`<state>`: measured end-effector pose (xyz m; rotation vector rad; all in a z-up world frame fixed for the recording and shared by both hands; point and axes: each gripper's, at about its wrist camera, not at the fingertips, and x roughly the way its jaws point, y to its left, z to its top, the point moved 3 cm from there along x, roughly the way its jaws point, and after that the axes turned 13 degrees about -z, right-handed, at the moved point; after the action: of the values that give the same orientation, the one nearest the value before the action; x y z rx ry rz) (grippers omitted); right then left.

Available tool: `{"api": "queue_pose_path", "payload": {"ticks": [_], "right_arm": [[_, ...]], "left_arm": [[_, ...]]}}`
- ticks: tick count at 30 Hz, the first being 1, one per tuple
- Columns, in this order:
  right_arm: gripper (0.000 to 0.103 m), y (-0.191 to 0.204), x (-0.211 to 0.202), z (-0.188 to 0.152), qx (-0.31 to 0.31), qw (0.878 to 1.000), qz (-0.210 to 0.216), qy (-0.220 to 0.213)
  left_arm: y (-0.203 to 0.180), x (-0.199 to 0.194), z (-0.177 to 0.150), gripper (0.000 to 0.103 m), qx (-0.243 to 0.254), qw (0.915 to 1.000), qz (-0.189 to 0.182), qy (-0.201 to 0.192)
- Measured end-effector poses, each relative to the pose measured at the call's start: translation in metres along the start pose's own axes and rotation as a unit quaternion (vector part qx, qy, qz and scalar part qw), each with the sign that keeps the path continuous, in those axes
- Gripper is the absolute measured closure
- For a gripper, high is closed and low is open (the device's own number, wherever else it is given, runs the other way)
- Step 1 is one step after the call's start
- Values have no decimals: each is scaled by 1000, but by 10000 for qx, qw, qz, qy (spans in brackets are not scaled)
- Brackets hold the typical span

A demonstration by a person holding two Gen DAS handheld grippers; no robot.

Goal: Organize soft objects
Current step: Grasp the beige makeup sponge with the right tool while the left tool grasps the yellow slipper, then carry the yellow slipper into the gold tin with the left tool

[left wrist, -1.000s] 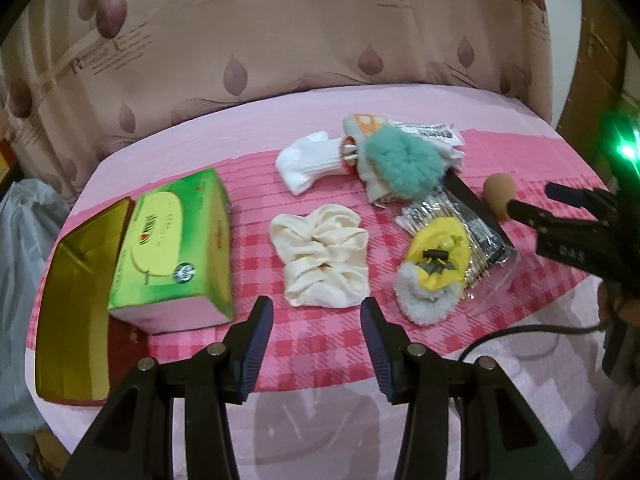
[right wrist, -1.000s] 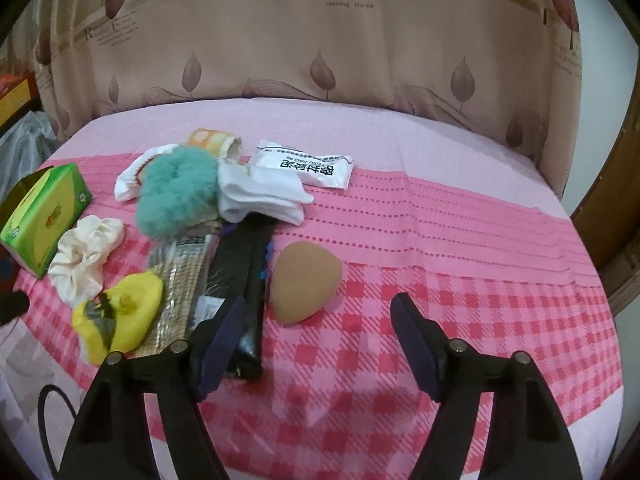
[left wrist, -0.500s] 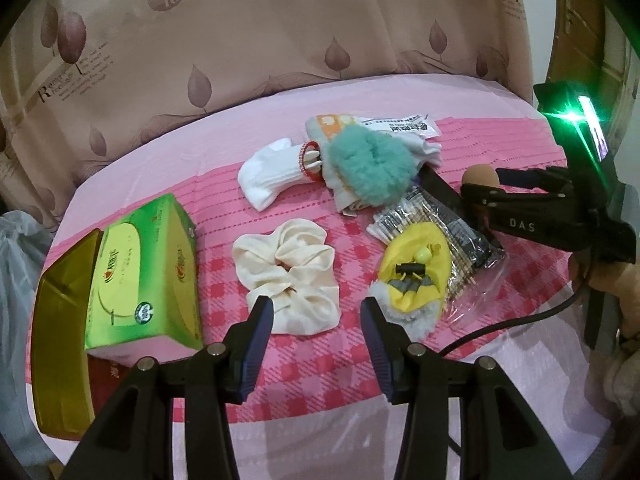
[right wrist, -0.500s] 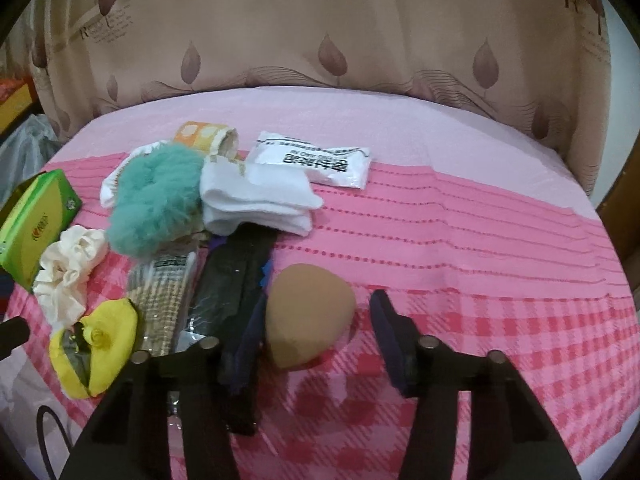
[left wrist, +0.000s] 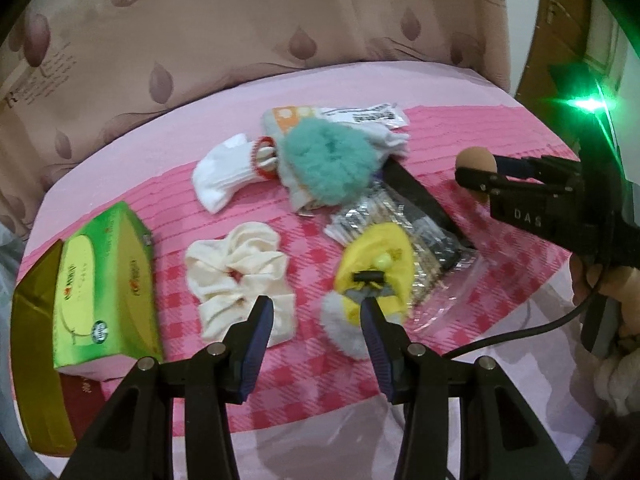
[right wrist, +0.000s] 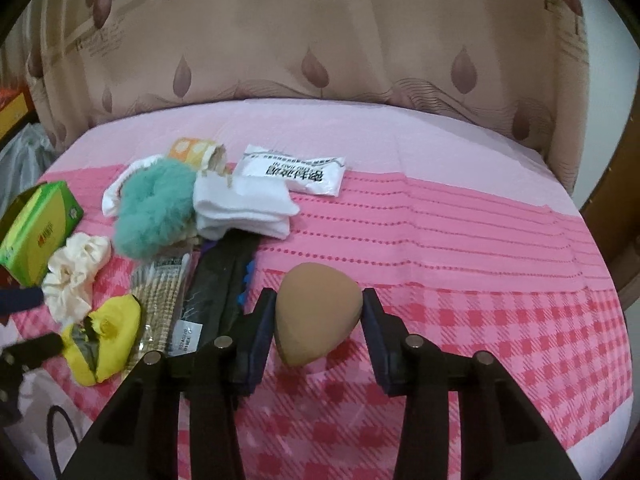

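- Pink checked tablecloth (right wrist: 480,320) is carrying your clutter.
- Your right gripper (right wrist: 318,312) has just been closing and is clamping the tan makeup sponge (right wrist: 316,316) between its pads.
- Your left gripper (left wrist: 316,320) is hovering with jaws apart, between the cream scrunchie (left wrist: 236,276) and the yellow slipper (left wrist: 376,268).

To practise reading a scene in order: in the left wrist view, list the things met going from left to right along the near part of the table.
Gold box lid → green tissue box → cream scrunchie → yellow fluffy clip → brown sponge in the right gripper.
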<state>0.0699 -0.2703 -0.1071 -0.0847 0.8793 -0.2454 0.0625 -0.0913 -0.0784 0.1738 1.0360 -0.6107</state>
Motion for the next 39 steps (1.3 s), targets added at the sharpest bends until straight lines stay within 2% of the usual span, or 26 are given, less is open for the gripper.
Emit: {"api": "queue_pose_path", "payload": {"ticks": [15,25,31,35,39], "right_arm": [[64,-7,-39,-3,56,9995,-90,-282],[64,-9,-39,-4,134,9995,-8,-282],[64,-6,-39,-6,113,9995,36,-289],[64,-6,-39,-6,121,9995,43,-292],[64,-5,-39,-5,117,9994,44,-308]], "left_arm": [[-23,9,5,56,282,9972,-656,202],[-22,33,6,55,343,9978,-446,360],[-18,41,10,56,317,9978,-500,313],[-16,40,9,67,258,9977,-576,233],[-16,36,9,74,240,9979,-575,191]]}}
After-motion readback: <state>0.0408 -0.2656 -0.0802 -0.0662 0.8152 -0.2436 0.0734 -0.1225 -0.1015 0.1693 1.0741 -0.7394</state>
